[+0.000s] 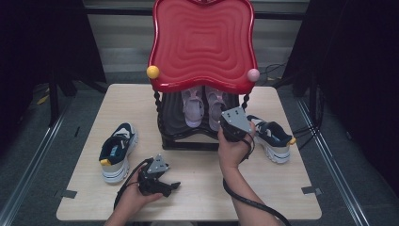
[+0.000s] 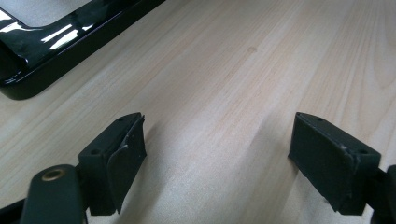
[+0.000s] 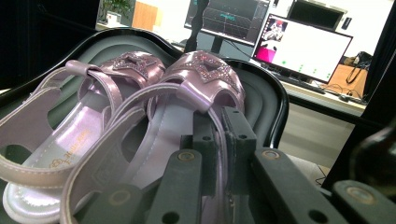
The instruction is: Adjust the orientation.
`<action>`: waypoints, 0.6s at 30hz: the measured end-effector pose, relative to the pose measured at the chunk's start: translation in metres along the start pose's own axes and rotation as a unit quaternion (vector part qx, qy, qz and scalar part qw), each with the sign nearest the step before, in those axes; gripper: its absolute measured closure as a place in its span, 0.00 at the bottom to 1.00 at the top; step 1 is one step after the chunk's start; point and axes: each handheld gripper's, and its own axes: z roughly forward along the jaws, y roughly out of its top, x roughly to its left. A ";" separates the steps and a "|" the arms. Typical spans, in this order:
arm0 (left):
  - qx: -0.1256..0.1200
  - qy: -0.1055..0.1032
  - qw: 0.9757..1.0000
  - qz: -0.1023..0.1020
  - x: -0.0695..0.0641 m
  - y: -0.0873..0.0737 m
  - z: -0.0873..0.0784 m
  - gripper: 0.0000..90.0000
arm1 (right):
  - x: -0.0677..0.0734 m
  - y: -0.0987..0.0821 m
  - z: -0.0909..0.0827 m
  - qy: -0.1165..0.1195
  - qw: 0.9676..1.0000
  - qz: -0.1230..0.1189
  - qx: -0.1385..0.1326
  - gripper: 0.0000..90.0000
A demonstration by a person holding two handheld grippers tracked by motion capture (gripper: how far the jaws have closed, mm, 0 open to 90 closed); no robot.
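Pink sandals (image 1: 203,107) sit side by side on the low black shelf (image 1: 181,141) of a small stand, in the middle of the high view, under its big red tray top (image 1: 202,42). In the right gripper view the right gripper (image 3: 217,135) has its jaws pressed together on the thin strap of the nearer sandal (image 3: 187,135), so that shoe looks caught but not lifted yet. The left gripper (image 2: 217,149) rests low over the bare wood with its jaws spread wide and nothing between them. It looks like the job is just getting going: both sandals are on the shelf and need to come out or be moved. Two blue and white sneakers wait on the table (image 1: 197,188), one (image 1: 117,150) at the left of the high view and one (image 1: 273,136) at the right. The table is light wood. Around it the room is dark, with a grey floor, and bright computer screens (image 3: 303,46) glow at the upper right of the right gripper view.
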 end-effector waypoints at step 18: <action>0.000 0.000 1.000 0.000 0.000 0.000 0.000 0.20 | 0.005 0.000 0.019 -0.016 1.000 -0.006 0.007 0.94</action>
